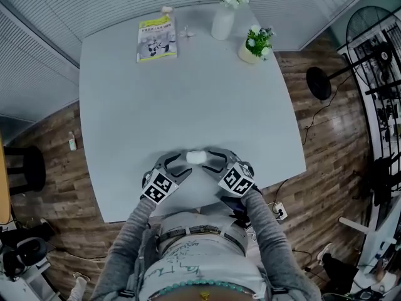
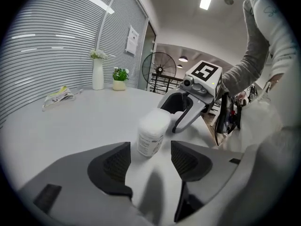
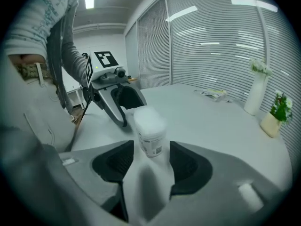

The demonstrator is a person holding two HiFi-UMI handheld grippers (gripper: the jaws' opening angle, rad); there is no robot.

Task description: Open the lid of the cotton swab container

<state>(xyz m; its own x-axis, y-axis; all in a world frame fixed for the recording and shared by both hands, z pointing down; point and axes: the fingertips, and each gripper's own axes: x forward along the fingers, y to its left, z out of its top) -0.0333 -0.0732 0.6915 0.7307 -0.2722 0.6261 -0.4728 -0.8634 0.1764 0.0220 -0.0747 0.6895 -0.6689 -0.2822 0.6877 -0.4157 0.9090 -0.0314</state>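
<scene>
The cotton swab container (image 1: 196, 157) is a small white cylinder with a printed label and its lid on. It stands upright on the grey table (image 1: 188, 99), near the front edge. My left gripper (image 1: 179, 162) and right gripper (image 1: 215, 161) flank it from either side, tips pointing inward. In the left gripper view the container (image 2: 153, 133) stands just ahead of the spread jaws of the left gripper (image 2: 150, 160), untouched by either pad. The right gripper view has the container (image 3: 150, 131) at the tips of the right gripper (image 3: 151, 160), with gaps on both sides. Both grippers are open.
At the table's far side lie a magazine (image 1: 156, 38), a white vase with flowers (image 1: 223, 21) and a small potted plant (image 1: 255, 44). A standing fan (image 1: 319, 83) and cables are on the wooden floor to the right. The person's body is close behind the table's front edge.
</scene>
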